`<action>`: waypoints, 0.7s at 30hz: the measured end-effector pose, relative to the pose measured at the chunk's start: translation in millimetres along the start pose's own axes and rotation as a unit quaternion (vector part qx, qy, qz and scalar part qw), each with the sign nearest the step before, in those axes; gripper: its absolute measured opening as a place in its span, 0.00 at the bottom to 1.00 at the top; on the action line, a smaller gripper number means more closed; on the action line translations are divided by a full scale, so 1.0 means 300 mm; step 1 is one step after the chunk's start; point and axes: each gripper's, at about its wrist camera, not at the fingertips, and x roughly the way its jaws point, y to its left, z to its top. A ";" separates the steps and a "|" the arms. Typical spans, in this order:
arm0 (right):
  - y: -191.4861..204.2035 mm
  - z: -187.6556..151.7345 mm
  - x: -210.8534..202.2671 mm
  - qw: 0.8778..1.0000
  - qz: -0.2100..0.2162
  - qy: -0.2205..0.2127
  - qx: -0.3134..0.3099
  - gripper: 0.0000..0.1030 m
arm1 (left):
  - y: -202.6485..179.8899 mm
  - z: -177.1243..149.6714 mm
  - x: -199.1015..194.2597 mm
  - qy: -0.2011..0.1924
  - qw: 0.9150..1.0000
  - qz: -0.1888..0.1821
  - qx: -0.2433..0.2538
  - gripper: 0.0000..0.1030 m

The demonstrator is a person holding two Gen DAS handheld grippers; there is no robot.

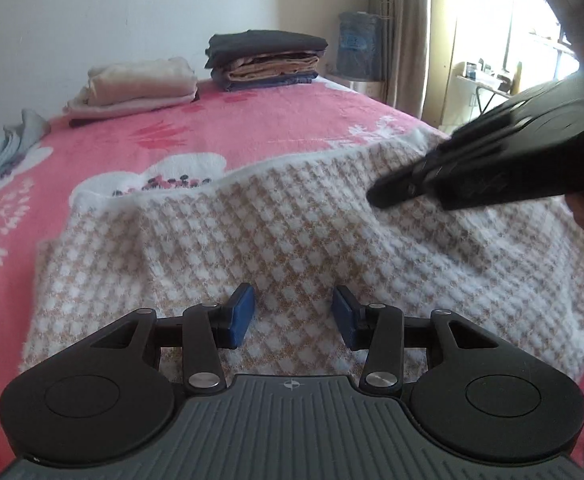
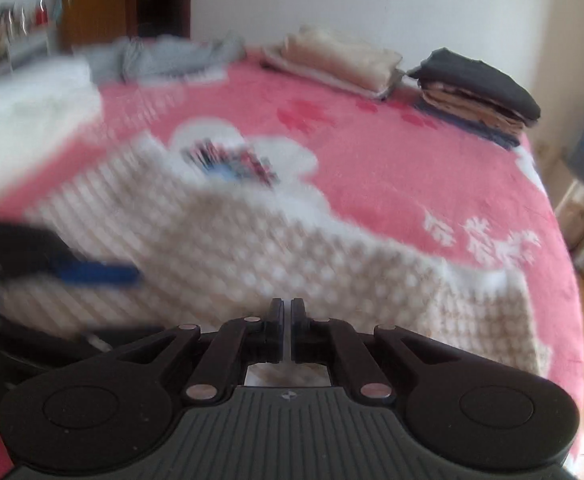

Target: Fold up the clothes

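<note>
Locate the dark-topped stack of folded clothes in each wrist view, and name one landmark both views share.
Left wrist: dark-topped stack sits top centre, at the bed's far end.
Right wrist: dark-topped stack sits upper right, near the bed's far corner.
Shared landmark: the beige folded pile, just left of it in both.

A home bedroom: a bed (image 1: 252, 128) under a pink floral blanket, folded clothes (image 1: 266, 60), a curtained window (image 1: 399, 32).

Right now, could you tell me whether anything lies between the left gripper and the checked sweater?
Nothing visible does. The left gripper hangs open directly over the checked sweater, bare knit between its fingers. The right gripper is off to one side.
</note>
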 end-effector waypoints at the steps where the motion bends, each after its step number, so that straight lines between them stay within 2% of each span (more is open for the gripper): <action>1: 0.008 0.017 -0.024 1.000 0.007 -0.008 0.004 0.01 | 0.008 -0.002 0.001 0.001 1.000 -0.003 -0.009 0.43; 2: 0.025 0.019 -0.034 1.000 0.010 -0.016 -0.008 0.01 | 0.015 -0.004 0.002 0.002 1.000 -0.006 -0.019 0.43; 5: 0.039 -0.005 0.054 0.999 0.024 0.010 -0.027 0.01 | 0.004 -0.008 0.000 0.006 1.000 -0.001 -0.018 0.43; 6: 0.033 -0.027 0.097 0.999 0.021 0.027 -0.023 0.01 | 0.000 -0.009 -0.001 0.007 1.000 0.001 -0.017 0.43; 10: -0.021 0.036 0.080 0.998 0.033 0.035 0.044 0.02 | -0.001 0.002 -0.006 0.019 1.000 0.002 -0.023 0.43; 12: -0.002 0.071 0.048 0.999 0.044 0.004 0.026 0.02 | 0.010 0.007 -0.005 0.025 0.999 -0.003 -0.038 0.43; 18: 0.052 0.016 0.200 0.998 0.041 0.022 -0.030 0.01 | 0.012 0.014 -0.021 0.028 0.998 0.004 -0.057 0.44; 21: 0.074 0.055 0.149 0.999 0.025 0.026 -0.040 0.02 | 0.018 0.015 -0.065 0.010 0.998 0.016 -0.060 0.44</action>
